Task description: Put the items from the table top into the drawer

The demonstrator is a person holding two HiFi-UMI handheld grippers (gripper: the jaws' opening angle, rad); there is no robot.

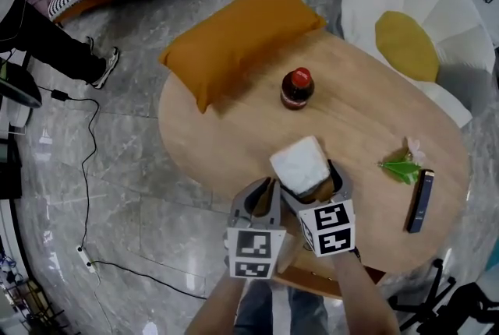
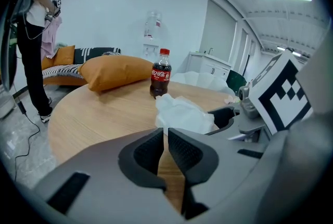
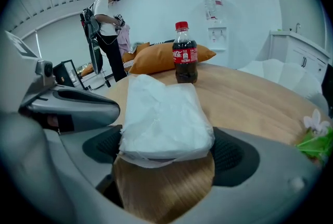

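Looking down from your head, you have both forearms reaching forward side by side over the near edge of the round wooden table [image 1: 366, 131], each tool tipped downward with its marker cube facing up. Your left gripper [image 1: 263, 185] sits just beside your right gripper [image 1: 313, 179], which straddles the white tissue pack [image 1: 300, 163] lying on the table top. Beyond it stand a cola bottle [image 1: 297, 88] and an orange cushion [image 1: 242, 41]; off to the right lie a green sprig [image 1: 401, 167] and a dark flat device [image 1: 421, 201]. From the left gripper view, your left gripper [image 2: 166, 137] has its jaws drawn together to a thin slit with only wood grain showing through and nothing held; the tissue pack [image 2: 182, 113] lies ahead and to the right. From the right gripper view, your right gripper [image 3: 166, 151] has its jaws spread wide, the tissue pack [image 3: 164, 116] flat on the table between them with its edges right at the pads and no squeeze showing in the wrapper. A person [image 3: 106, 25] stands in the background.
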